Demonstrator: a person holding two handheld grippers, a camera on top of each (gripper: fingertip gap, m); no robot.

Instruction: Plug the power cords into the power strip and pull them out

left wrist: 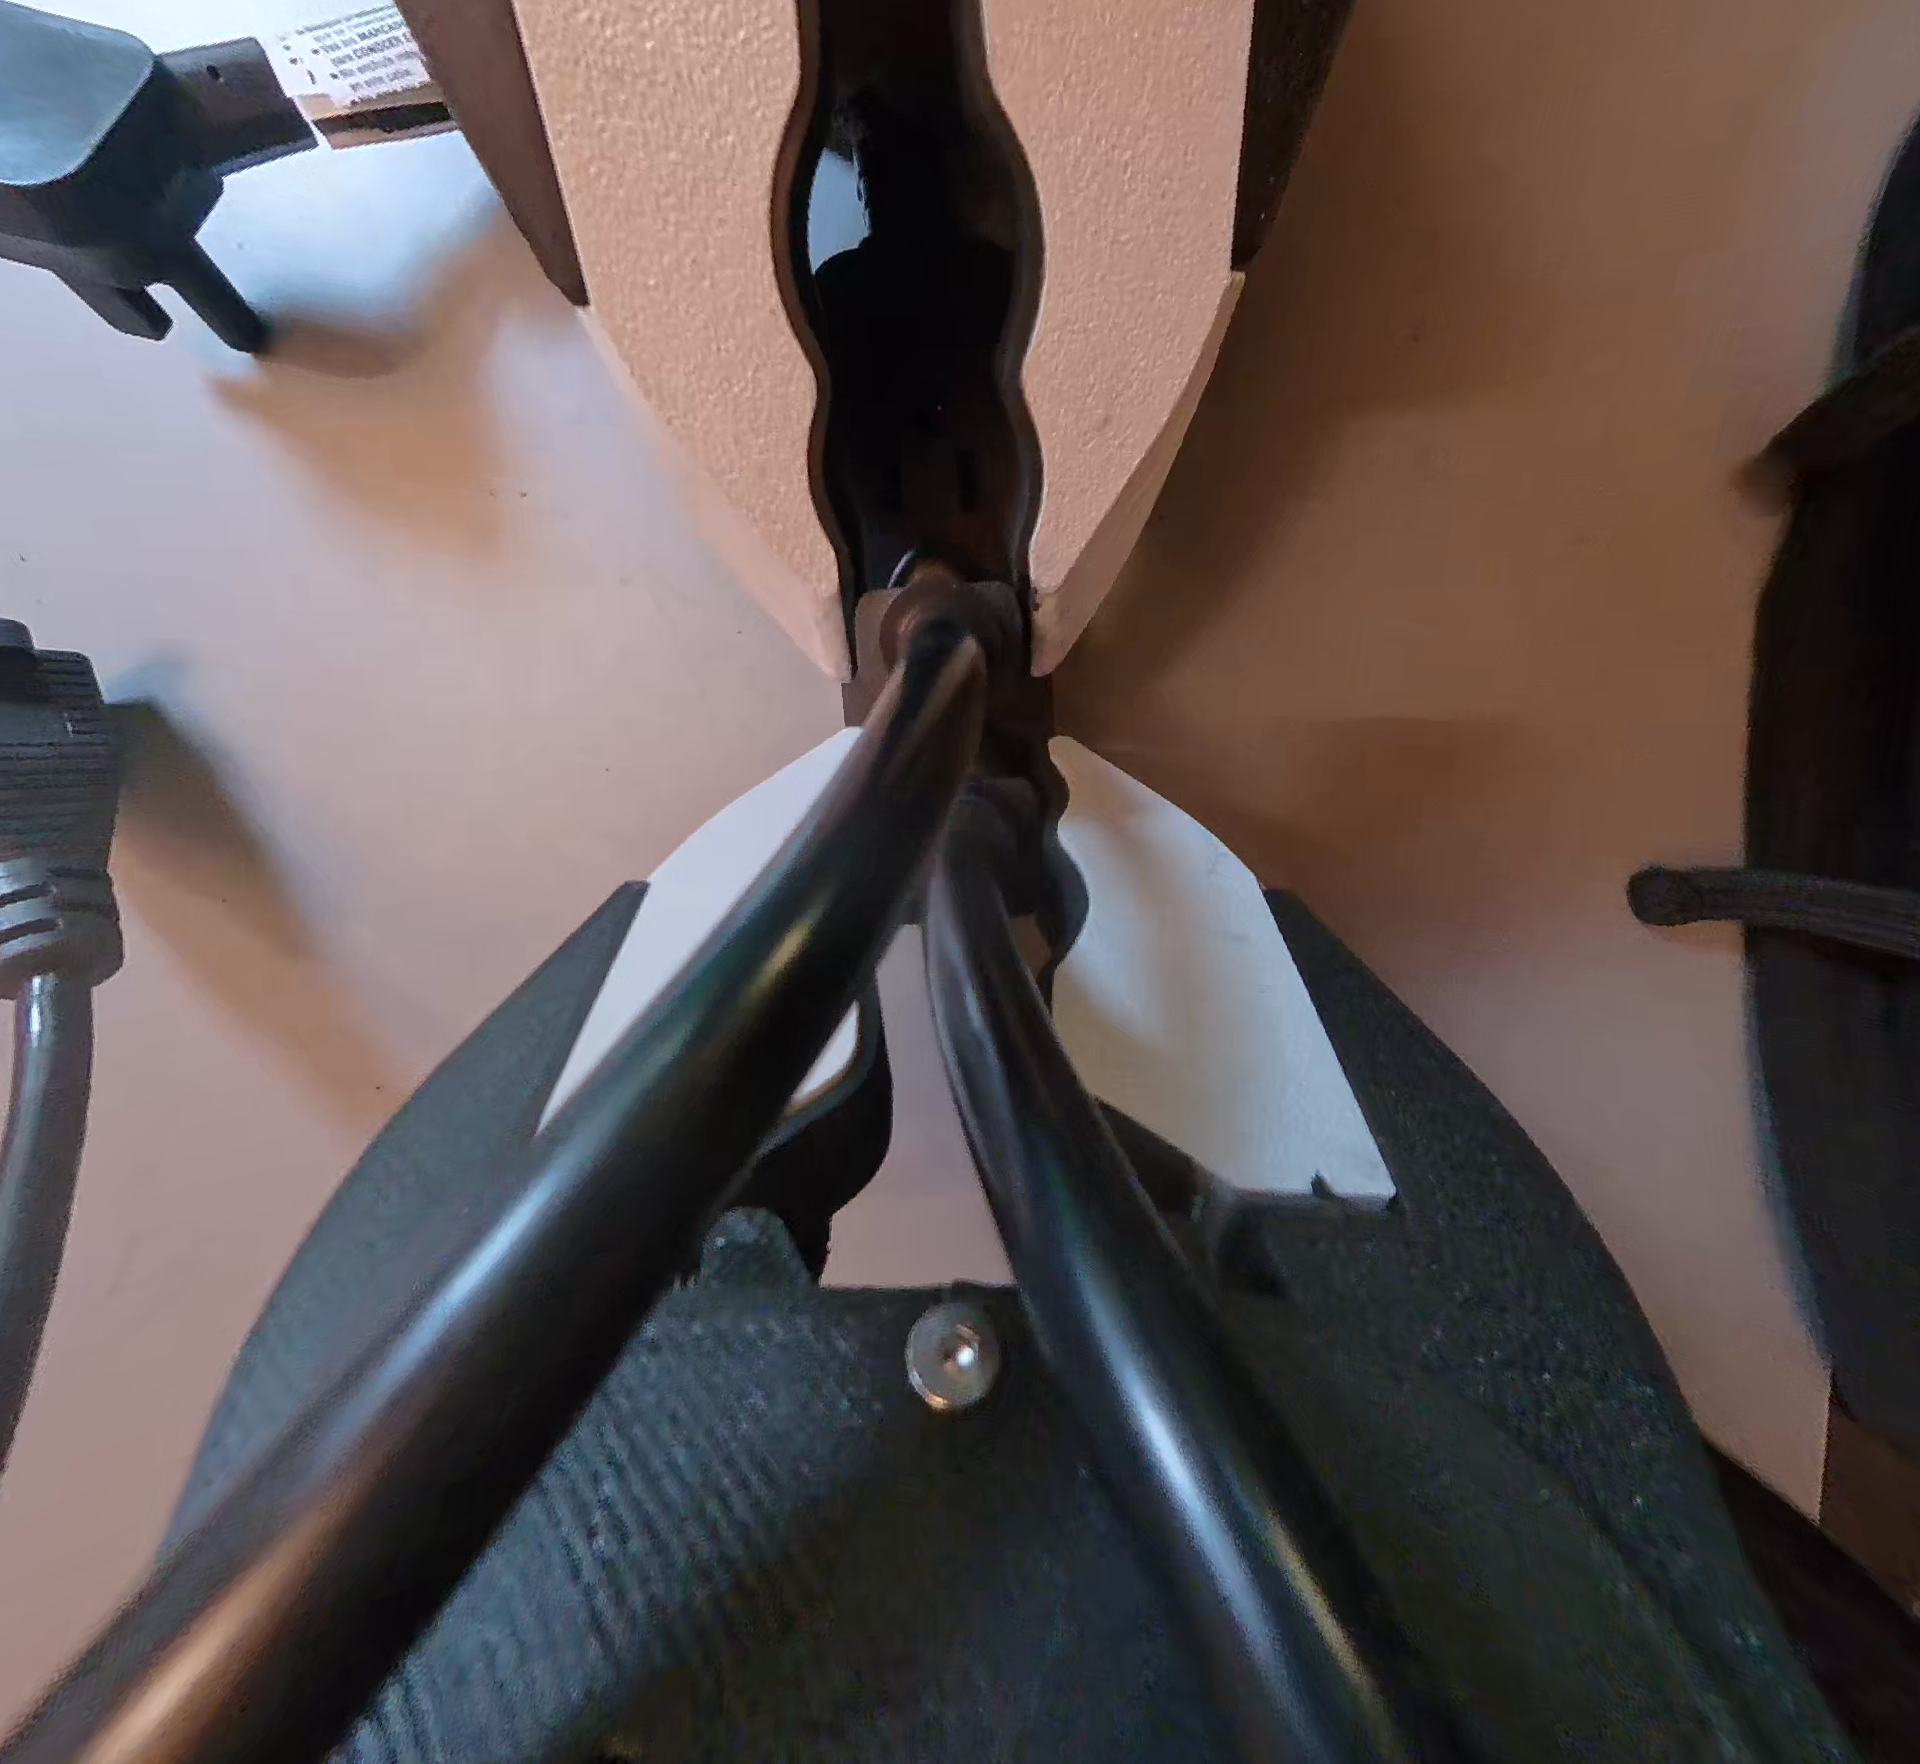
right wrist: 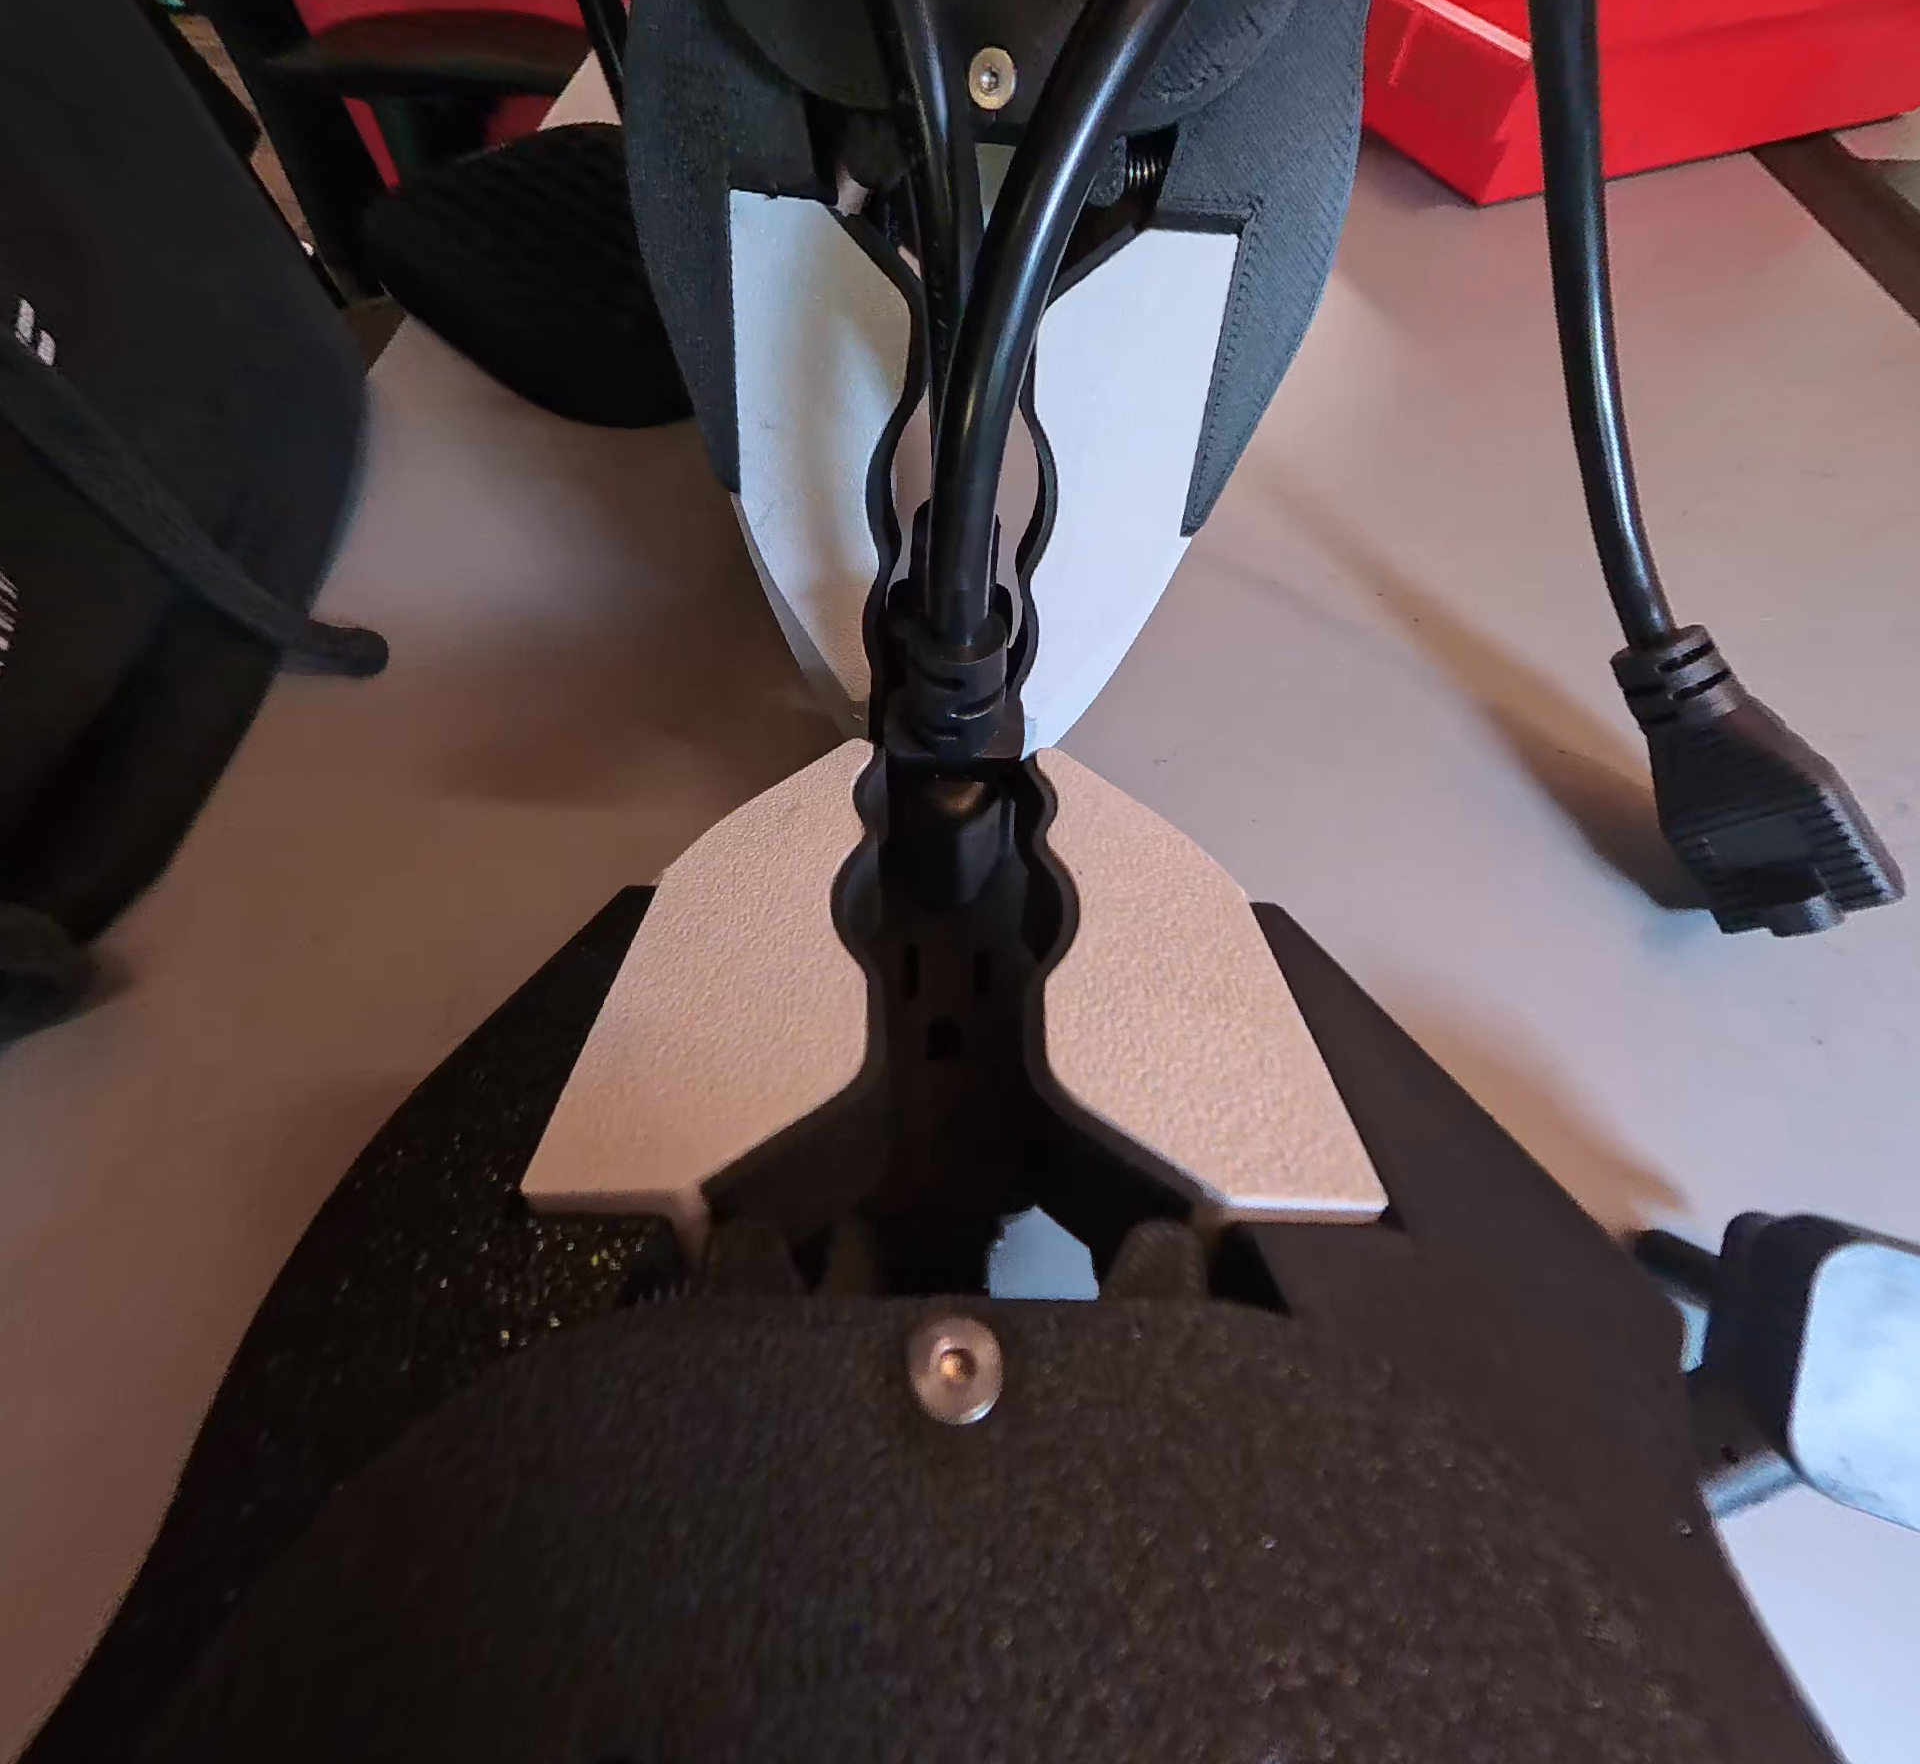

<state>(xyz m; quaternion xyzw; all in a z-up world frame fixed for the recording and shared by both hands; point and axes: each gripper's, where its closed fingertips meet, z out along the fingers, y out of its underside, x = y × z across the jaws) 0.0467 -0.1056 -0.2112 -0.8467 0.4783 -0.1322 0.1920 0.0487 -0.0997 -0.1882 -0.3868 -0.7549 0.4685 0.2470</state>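
Observation:
My right gripper [right wrist: 951, 769] is shut on a black power strip [right wrist: 951, 1008], whose outlets show between its white fingers [right wrist: 727, 1008]. My left gripper [right wrist: 948, 717] faces it tip to tip and is shut on a black plug [right wrist: 951, 686] that sits against the strip's end outlet. I cannot tell how deep the plug is. Two black cords [right wrist: 997, 343] run back from the plug between the left fingers. In the left wrist view, the left gripper [left wrist: 951, 748] holds the plug [left wrist: 935, 623], the cords [left wrist: 665, 1143] pass the camera, and the right gripper [left wrist: 940, 654] holds the strip [left wrist: 925, 467].
A loose black plug [right wrist: 1756, 810] lies on the pale table [right wrist: 1351, 571] at the right, its cord hanging from above. A grey-faced plug [right wrist: 1829, 1351] lies near the right gripper. A black bag [right wrist: 135, 364] stands left. Red bins [right wrist: 1662, 0] are at the back. Left and right tips are no more than a few centimetres apart.

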